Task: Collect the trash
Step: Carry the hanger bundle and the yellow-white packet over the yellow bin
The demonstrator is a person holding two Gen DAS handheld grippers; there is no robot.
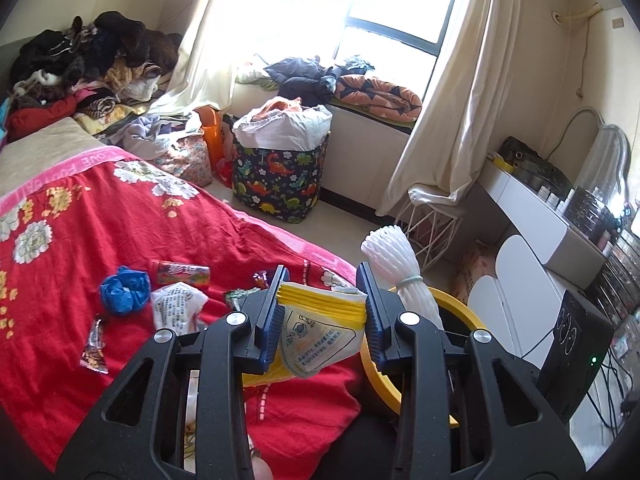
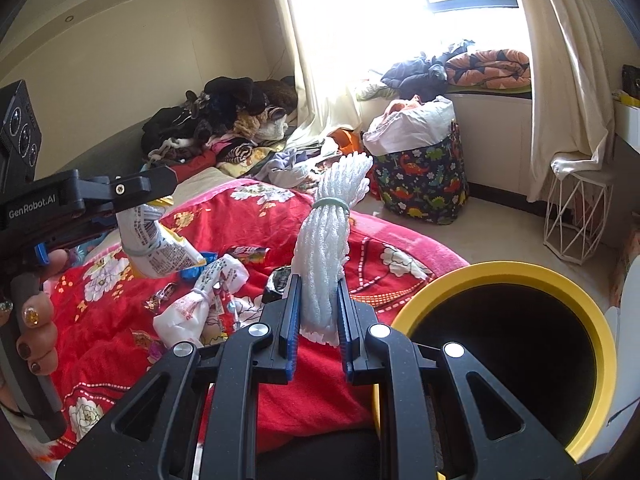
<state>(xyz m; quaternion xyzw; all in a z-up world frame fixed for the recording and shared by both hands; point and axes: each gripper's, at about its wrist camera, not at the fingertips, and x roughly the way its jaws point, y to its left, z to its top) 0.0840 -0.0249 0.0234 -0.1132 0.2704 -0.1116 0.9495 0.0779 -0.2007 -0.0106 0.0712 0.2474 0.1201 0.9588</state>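
We hold two pieces: left gripper (image 1: 322,320) jaws clamp yellow packet (image 1: 320,326), right gripper (image 2: 318,312) jaws clamp foam net (image 2: 328,248). Bin (image 2: 592,320) near, neither dropped. Wrappers (image 1: 94,346) left on bed (image 1: 120,240).

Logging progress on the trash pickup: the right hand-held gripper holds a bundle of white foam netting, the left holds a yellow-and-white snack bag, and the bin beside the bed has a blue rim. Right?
Not quite: the bin has a yellow rim, as the right wrist view shows. The right hand-held gripper does hold the foam netting, and the left hand-held gripper the snack bag.
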